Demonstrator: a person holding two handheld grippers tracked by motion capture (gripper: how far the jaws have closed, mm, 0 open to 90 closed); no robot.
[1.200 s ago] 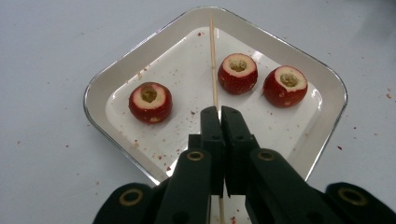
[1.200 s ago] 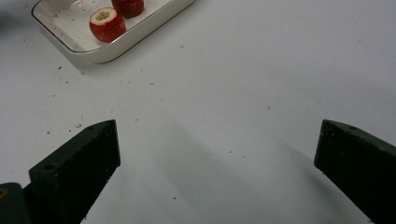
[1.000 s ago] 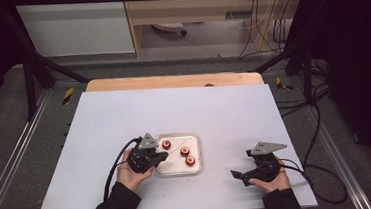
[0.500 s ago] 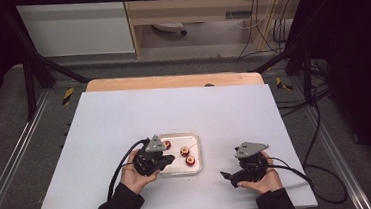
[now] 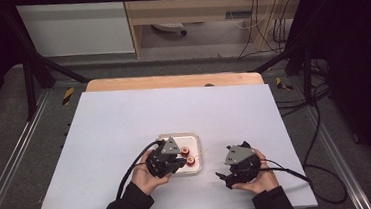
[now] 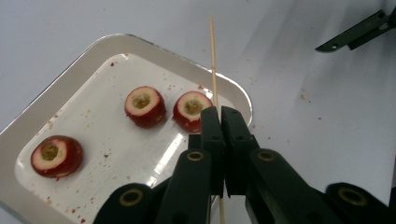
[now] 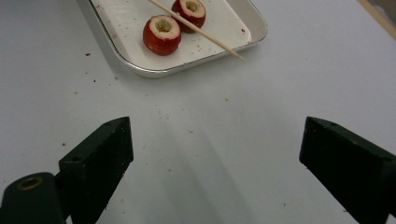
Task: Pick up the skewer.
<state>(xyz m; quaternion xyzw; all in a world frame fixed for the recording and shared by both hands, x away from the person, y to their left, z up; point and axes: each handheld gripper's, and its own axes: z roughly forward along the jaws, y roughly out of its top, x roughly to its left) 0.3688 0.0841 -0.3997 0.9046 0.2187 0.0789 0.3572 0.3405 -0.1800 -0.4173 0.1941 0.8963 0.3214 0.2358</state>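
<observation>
Left gripper view: closed fingers (image 6: 219, 122) pinch a skewer (image 6: 213, 60) running straight ahead, cored fruit (image 6: 192, 109) just left. Right fingers (image 7: 215, 154), empty, have been closing slightly, the skewer's tip ahead of them.

The left gripper (image 6: 219, 116) rises from the bottom middle of the frame, its black jaws clamped on a thin wooden skewer (image 6: 213, 60) that runs up toward the top edge. Left of it a white tray (image 6: 60, 88) on the pale counter (image 6: 299, 70) holds three cored red fruits: one at lower left (image 6: 56, 156), one at centre (image 6: 144, 106) and one just beside the jaws (image 6: 191, 108). The tip of another gripper (image 6: 357, 32) shows at the upper right.
</observation>
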